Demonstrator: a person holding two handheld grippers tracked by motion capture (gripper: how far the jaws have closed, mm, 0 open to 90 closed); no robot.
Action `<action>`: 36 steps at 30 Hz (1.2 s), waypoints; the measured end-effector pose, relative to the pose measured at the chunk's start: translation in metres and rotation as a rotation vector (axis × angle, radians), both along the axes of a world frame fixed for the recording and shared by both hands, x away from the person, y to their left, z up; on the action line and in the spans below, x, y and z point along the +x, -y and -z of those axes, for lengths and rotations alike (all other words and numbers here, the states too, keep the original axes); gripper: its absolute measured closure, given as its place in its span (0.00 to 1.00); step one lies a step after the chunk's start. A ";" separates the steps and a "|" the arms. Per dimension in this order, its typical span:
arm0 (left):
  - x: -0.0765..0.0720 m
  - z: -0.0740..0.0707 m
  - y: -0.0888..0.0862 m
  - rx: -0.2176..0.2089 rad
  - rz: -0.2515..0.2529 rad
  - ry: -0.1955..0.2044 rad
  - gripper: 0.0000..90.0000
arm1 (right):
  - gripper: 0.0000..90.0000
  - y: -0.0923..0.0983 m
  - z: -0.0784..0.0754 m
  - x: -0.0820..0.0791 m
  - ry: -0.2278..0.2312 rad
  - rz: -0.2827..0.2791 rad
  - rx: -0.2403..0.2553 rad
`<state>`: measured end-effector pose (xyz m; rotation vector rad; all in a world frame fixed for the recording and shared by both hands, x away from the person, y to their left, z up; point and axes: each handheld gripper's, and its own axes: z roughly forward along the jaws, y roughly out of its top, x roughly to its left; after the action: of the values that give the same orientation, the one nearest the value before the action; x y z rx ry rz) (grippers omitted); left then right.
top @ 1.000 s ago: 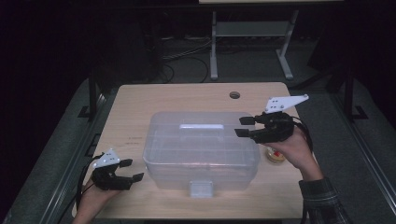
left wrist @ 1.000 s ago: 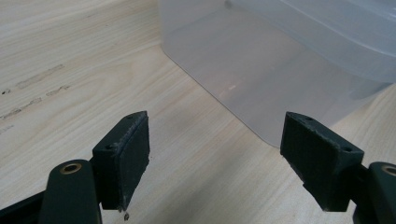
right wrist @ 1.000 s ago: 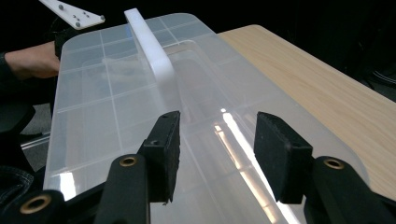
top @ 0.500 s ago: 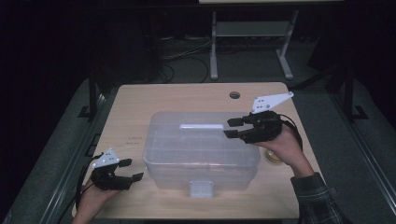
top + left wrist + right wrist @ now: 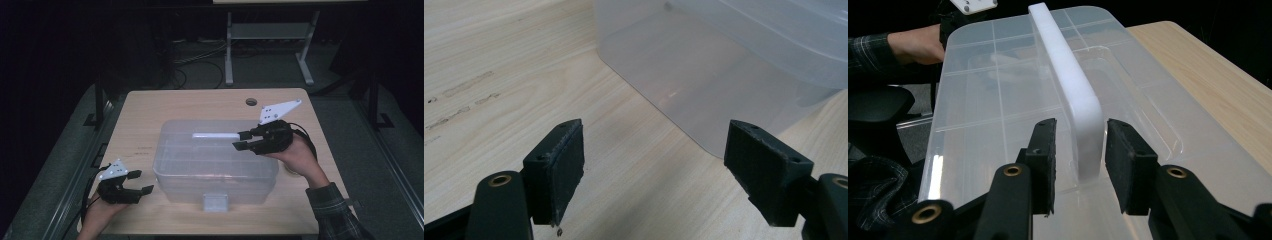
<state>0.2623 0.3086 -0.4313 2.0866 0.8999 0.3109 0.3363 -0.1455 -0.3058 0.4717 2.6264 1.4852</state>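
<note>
Clear lidded storage box [image 5: 215, 160] mid-table [image 5: 165, 105], contents too hazy to tell, right gripper [image 5: 242, 140] in from 3 o'clock since a second ago, jaws just been closing astride the white lid handle [image 5: 1070, 85], not yet pressing, left gripper [image 5: 141, 181] wide open at the box's 8 o'clock.

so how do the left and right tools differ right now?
Left tool sits low over the light wooden table, beside the clear plastic lidded box; right tool is raised over the box's lid. Left jaws stand wide with nothing between them; right jaws have just been closing around the lid's white handle, with small gaps left. Both are black, hand-held and open.
</note>
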 end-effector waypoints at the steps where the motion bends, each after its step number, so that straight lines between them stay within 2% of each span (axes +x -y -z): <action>1: 0.000 0.000 0.000 0.000 0.000 0.000 0.26 | 0.72 0.000 0.000 0.000 0.000 0.000 0.000; 12: 0.000 0.000 0.001 0.002 0.005 0.004 0.26 | 0.83 0.001 0.000 0.002 0.013 -0.008 0.013; 21: 0.000 0.000 0.001 0.000 0.005 0.011 0.26 | 0.85 0.002 0.001 0.003 0.024 -0.019 0.017; 36: -0.001 -0.001 0.001 0.001 0.008 0.015 0.26 | 0.86 0.003 -0.001 0.012 -0.016 -0.032 0.039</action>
<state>0.2615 0.3079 -0.4302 2.0858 0.8818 0.3228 0.3478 -0.1488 -0.3051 0.4489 2.6340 1.5506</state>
